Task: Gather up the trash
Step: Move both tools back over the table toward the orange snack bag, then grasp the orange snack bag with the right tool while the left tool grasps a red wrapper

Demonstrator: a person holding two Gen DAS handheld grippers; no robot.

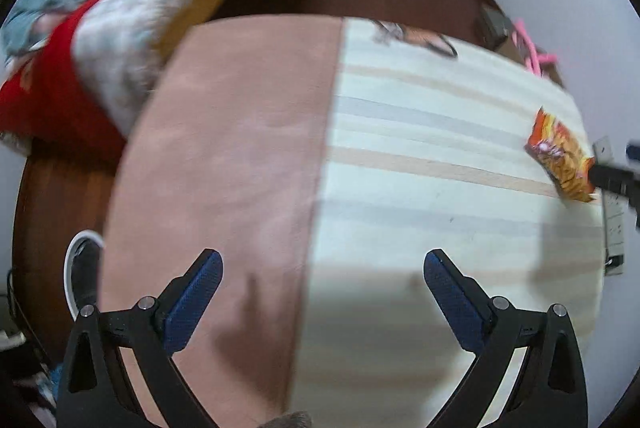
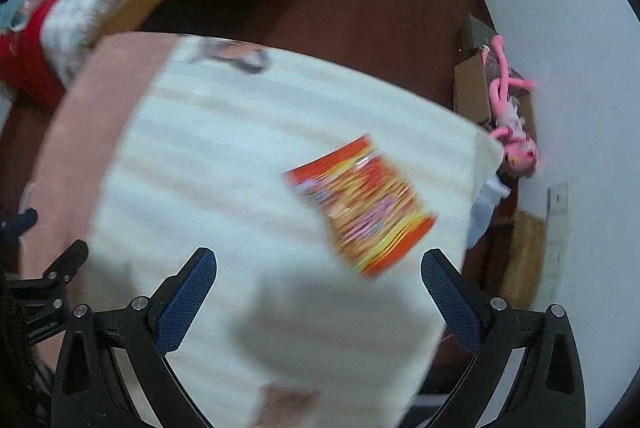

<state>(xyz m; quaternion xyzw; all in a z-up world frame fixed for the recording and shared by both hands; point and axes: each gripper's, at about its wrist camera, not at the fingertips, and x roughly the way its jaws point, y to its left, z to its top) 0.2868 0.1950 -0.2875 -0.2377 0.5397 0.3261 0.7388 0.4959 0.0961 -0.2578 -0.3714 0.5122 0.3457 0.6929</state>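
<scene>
Dark brown wood flooring (image 2: 360,8) surrounds a low surface covered by a striped cream cloth (image 2: 224,164) with a plain pink section (image 1: 232,148) on its left side. One orange and yellow snack wrapper (image 2: 360,204) lies flat on the cream cloth, near its right edge; nothing rests on top of it.

Left gripper (image 1: 322,268): jaws spread wide, empty, positioned above the boundary between the pink and cream sections, well apart from the wrapper (image 1: 560,156).

Right gripper (image 2: 318,264): jaws spread wide, empty, positioned just short of the wrapper, which sits slightly right of the centre line between the two blue-padded fingers (image 2: 188,300).

Surroundings, counted:
- one bed (image 1: 132,12) at upper left, carrying a grey fleece blanket, a red layer and a teal layer
- one pink soft toy (image 2: 512,132) against the white wall (image 2: 580,68), beside one cardboard box (image 2: 474,88)
- one white ring-shaped object (image 1: 76,268) on the floor, lower left

View differences: only the left wrist view shows the white ring and the tip of the right gripper at the frame's right edge, next to the wrapper. Only the right wrist view shows the toy and box clearly. Both views are motion-blurred; print on the wrapper cannot be read
</scene>
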